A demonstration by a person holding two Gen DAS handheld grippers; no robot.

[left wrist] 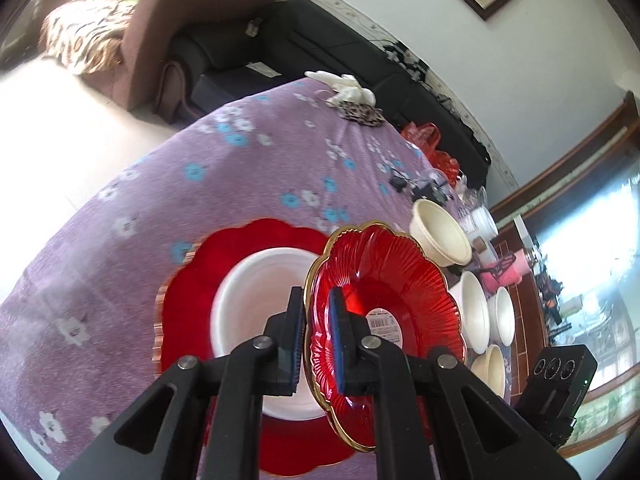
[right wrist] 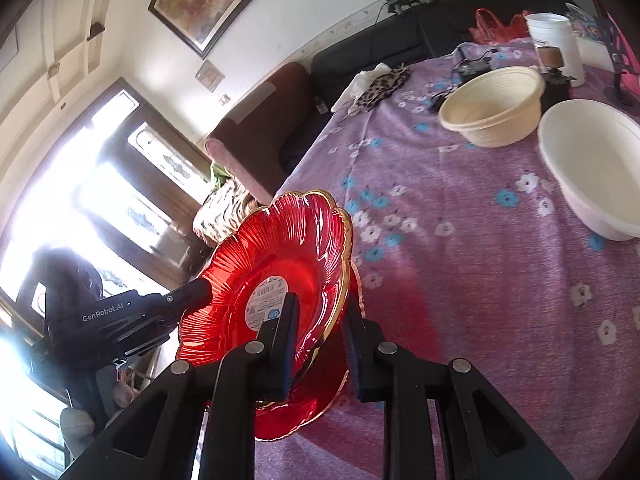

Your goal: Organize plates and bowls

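- Red glass plate (left wrist: 384,292), scalloped, ribbed, gold-rimmed, with a white barcode label (left wrist: 382,325) at its centre: held on edge above the table, centre-right of the left wrist view, lower centre of the right wrist view (right wrist: 272,280).
- Left gripper (left wrist: 318,336): both pads pressed against the plate's rim, one on each face, clamping it. In the right wrist view it enters from the left edge (right wrist: 120,316) and meets the plate's far rim.
- Right gripper (right wrist: 320,340): jaws astride the plate's near rim. One pad lies on the labelled face; whether the other pad touches cannot be told.
- Second red plate (right wrist: 316,392): directly behind the held one in the right wrist view, rim partly hidden.
- Large red charger plate (left wrist: 192,280): flat on the tablecloth, lower centre of the left wrist view, with a white bowl (left wrist: 256,292) seated in its middle.
- Cream bowls: one (left wrist: 440,236) upper right of the held plate, three more (left wrist: 480,316) clustered at the right edge of the table.
- Purple flowered tablecloth (left wrist: 200,184): covers the table.
- Black sofa (left wrist: 312,44): beyond the table, upper frame.
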